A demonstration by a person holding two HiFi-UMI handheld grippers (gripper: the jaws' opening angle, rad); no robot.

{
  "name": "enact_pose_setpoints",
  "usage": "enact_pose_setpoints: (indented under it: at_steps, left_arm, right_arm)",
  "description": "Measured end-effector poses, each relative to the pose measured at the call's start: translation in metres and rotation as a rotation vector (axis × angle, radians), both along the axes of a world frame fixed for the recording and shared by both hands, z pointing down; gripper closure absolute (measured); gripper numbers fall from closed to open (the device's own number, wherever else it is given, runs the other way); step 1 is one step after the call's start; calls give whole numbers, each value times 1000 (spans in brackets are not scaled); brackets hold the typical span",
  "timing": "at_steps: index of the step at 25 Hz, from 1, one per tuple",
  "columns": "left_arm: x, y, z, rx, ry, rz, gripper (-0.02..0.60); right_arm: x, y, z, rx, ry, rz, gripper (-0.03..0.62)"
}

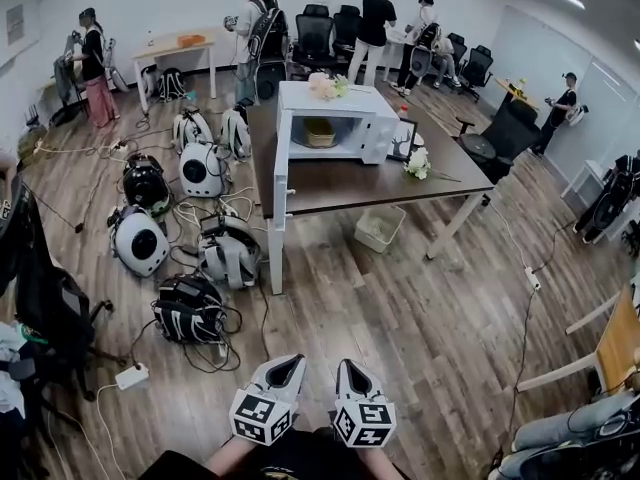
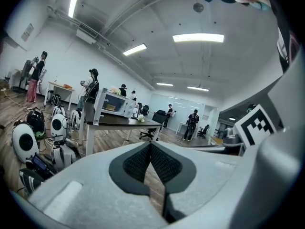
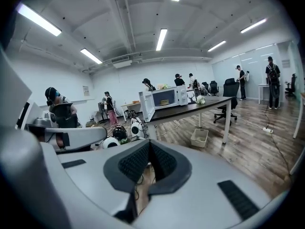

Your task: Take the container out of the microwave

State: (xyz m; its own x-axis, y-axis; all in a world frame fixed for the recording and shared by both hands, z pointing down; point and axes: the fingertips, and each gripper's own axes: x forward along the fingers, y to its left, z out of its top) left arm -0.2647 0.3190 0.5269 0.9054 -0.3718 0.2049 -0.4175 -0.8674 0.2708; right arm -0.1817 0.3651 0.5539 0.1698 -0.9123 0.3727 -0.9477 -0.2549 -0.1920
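I'm at the first step, the approach, with nothing grasped. In the head view both tongs hang at 6 o'clock, side by side and well apart from the bench (image 1: 380,180). The left tongs (image 1: 284,362) have their pads pressed together with nothing between them. The right tongs (image 1: 350,367) are the same, closed and empty.

The microwave (image 1: 345,100) stands on the bench at 12 o'clock from me. Its door (image 1: 282,168) is swung wide open and hangs toward 7 o'clock. The container (image 1: 320,131), yellowish, sits inside the cavity in plain sight, untouched.

Next, I judge, I must close the distance and lift one pair of tongs level with the cavity. Then I spread its pads wide enough for the container's wall and go in straight, clear of the door. The gear (image 1: 188,308) and cables on the floor at 9 to 10 o'clock could trip me, so I'd keep right of them.
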Motion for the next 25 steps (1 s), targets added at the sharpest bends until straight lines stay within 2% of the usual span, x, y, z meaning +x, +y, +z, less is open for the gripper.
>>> enact_pose_setpoints:
  at_steps: [8,16,20,25]
  left_arm:
    - [-9,-41,3,-4,-17,2,572]
    - [3,-72,10,-10,-46,-23,572]
    - [27,-97,13,-17,-37,-62,572]
    - [76,-133,7,-13,-25,-113,572]
  right_arm:
    - [-17,-37,13,-21,-33,-3,586]
    - [-5,-79,22,-20,-63,-33,586]
    - [24,-104,24,-22,-59,-66,586]
    - [81,-143,15,-12,-34,-109,586]
